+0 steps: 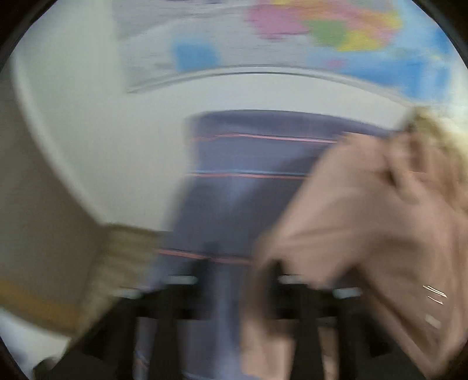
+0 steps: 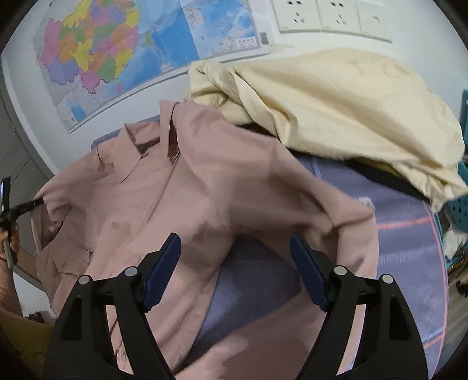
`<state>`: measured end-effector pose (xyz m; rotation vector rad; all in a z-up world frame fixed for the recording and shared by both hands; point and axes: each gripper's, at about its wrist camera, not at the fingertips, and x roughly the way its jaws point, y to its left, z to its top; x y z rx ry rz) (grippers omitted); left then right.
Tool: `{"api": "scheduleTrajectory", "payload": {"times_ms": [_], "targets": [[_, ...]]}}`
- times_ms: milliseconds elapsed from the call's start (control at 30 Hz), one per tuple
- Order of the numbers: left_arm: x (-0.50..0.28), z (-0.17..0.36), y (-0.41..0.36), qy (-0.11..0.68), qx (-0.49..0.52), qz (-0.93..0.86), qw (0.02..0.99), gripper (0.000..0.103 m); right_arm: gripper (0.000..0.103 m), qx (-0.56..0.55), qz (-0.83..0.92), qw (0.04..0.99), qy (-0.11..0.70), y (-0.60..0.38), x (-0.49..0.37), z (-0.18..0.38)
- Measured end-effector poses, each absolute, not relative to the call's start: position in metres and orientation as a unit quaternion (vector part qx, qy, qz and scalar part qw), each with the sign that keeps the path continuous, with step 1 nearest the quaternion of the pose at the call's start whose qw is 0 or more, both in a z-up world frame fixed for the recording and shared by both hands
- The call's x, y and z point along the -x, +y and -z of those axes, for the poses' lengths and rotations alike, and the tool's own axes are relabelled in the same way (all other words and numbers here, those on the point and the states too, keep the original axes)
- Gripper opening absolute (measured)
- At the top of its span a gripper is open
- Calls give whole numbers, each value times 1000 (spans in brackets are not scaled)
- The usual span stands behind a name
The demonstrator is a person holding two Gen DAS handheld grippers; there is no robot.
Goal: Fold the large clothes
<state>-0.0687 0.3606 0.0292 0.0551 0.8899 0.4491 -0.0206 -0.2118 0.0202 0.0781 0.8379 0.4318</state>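
A large dusty-pink collared shirt (image 2: pixel 163 193) lies spread, wrinkled, on a purple striped cloth (image 2: pixel 403 251). My right gripper (image 2: pixel 235 263) hovers over the shirt's middle, its blue-padded jaws wide apart and empty. The left wrist view is badly blurred. In it the pink shirt (image 1: pixel 365 210) hangs at the right over the purple striped cloth (image 1: pixel 248 152). My left gripper (image 1: pixel 238 280) shows as dark fingers at the bottom, with pink fabric against the right finger; its grip is unclear. The left gripper also shows at the shirt's far left edge in the right wrist view (image 2: pixel 26 206).
A crumpled cream garment (image 2: pixel 336 105) is piled at the back right, beside a teal basket (image 2: pixel 459 201). A coloured map (image 2: pixel 117 52) and wall sockets (image 2: pixel 327 14) are on the white wall behind. A beige knitted piece (image 1: pixel 117 257) sits at the left.
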Motion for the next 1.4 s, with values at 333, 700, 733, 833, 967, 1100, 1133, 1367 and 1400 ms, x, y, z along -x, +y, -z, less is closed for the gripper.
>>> {"api": "scheduleTrajectory", "payload": {"times_ms": [333,700,733,833,967,1100,1133,1367,1400], "targets": [[7,-56,238,355,-127,-79,923,72,76,51,-229,904,356,-132,-40,-41],[-145,30,142,457,-122,77,878,61,13,189,-177,891,373,-60,-133,-9],[-160,37,144,469,-107,75,874,51,9,175,-181,893,373,-62,-137,-14],[-196,44,147,468,-84,62,878,44,6,122,-196,910,344,-72,-145,-41],[-227,47,152,459,-55,33,886,47,17,72,-196,905,371,-81,-165,-35],[-216,38,157,445,-46,13,894,60,48,61,-197,902,378,-102,-156,-37],[-209,34,157,437,-47,15,898,65,52,49,-202,904,373,-112,-148,-42],[-115,-1,144,379,-91,81,917,66,76,32,-203,906,370,-198,-42,-64],[-101,-3,139,374,-100,95,917,66,78,28,-192,904,382,-209,-25,-59]]}}
